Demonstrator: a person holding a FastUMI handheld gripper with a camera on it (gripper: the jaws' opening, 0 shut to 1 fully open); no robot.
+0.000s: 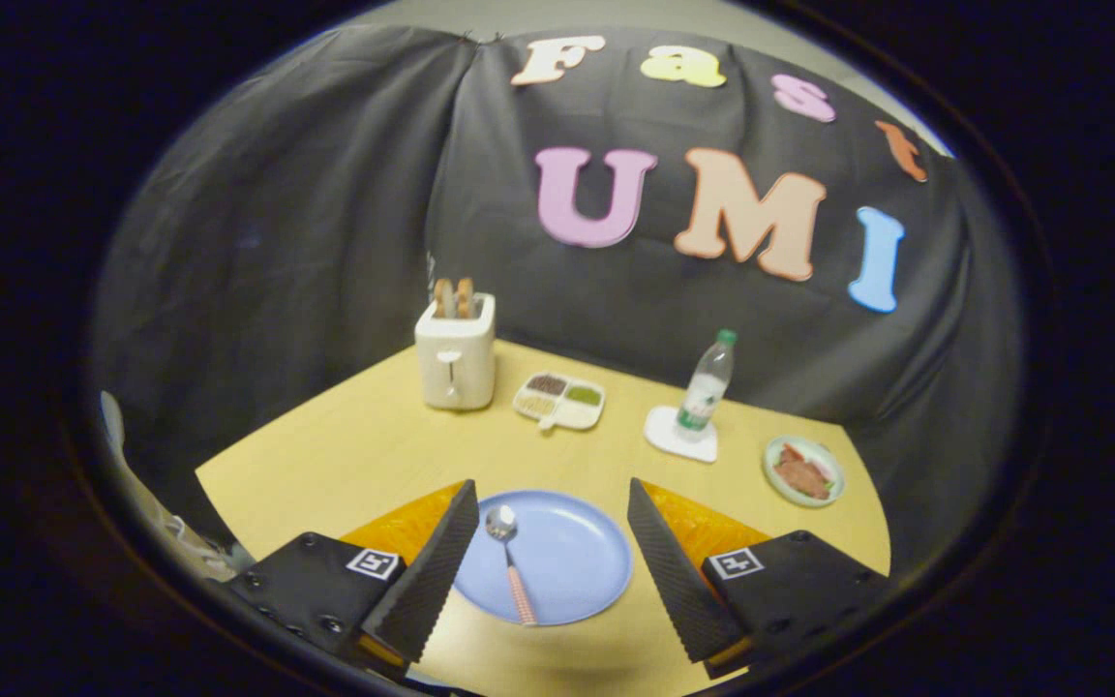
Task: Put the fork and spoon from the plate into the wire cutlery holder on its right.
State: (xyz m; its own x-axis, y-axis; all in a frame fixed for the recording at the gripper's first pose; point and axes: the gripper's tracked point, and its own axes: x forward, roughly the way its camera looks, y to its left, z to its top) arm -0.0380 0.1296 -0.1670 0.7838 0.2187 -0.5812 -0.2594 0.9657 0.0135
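**Claw spread wide over the blue plate, spoon between its fingers**

Spread wide and grasping nothing, the gripper (553,528) hangs above the near part of a yellow table (354,455). Its two fingers stand well apart, one on either side of a blue plate (582,561), and neither finger touches anything.

Going from left to right: beyond the left finger, at the far side of the table, stands a cream toaster (456,353) with two slices of toast (454,297) poking up out of its slots. Just to the right of the toaster lies a small divided dish (559,400); its compartments hold dark, green and pale fillings, though what they are is too small to tell.

Nearer, between the fingers, the plate lies flat on the table. On its left half rests the spoon (510,561), bowl pointing away toward the far side and its pink patterned handle running back toward the near rim of the plate. The spoon lies closer to the left finger than to the right one.

Farther right, beyond the right finger, a clear bottle (708,387) with a green cap stands upright on a white coaster (678,436). To the right of that, near the table's edge, sits a small bowl (804,471) holding reddish-brown food.
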